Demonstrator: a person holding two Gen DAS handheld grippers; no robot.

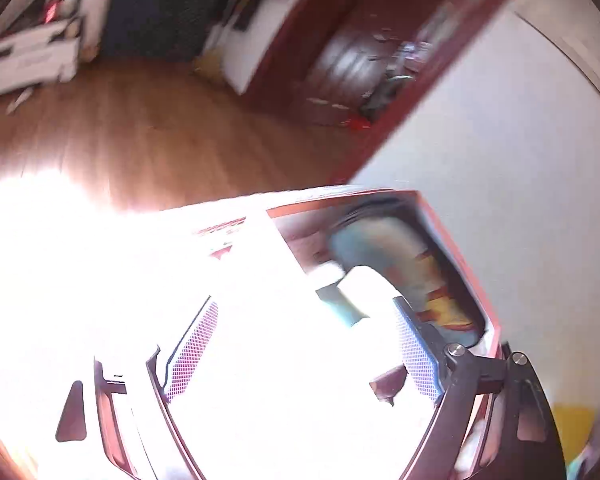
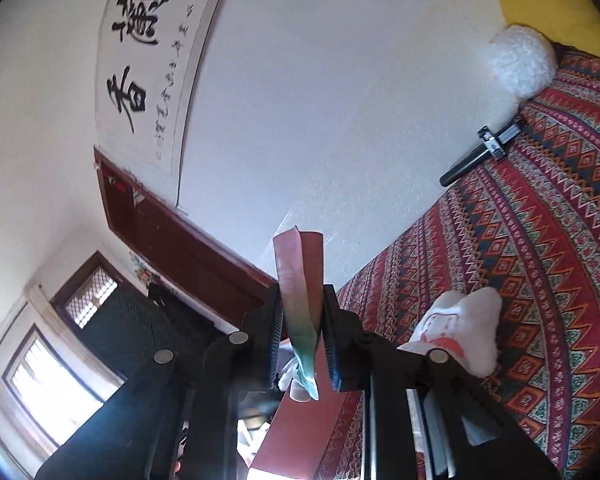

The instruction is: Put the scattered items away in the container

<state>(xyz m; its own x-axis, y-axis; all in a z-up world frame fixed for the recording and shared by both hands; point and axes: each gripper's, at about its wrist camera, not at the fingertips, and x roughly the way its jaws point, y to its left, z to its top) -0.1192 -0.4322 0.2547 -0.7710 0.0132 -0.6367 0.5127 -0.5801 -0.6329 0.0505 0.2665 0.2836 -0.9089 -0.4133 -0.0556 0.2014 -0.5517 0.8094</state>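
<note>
- Right gripper (image 2: 302, 332): jaws clamped on a red flap (image 2: 298, 268), apparently the container's wall or lid edge. The flap rises between the pads and continues below them as a red panel.
- Left gripper (image 1: 308, 344): jaws wide apart, nothing pressed between the pads. It hangs over the red-rimmed container (image 1: 456, 240), whose open mouth lies past its right finger.
- Inside the container: a pale blue item (image 1: 372, 240) and a yellow-and-orange patch (image 1: 448, 304). Both blurred; cannot identify.
- A white soft toy (image 2: 460, 328) with red markings lies on the patterned cloth (image 2: 540, 240), just right of the right gripper and apart from it.
- A black handled tool (image 2: 476, 156) lies farther off on the cloth.
- Left view is largely washed out by glare; container's near side is lost in it.
- Wall scroll (image 2: 140, 60): large brushed Chinese characters, smaller columns illegible.
</note>
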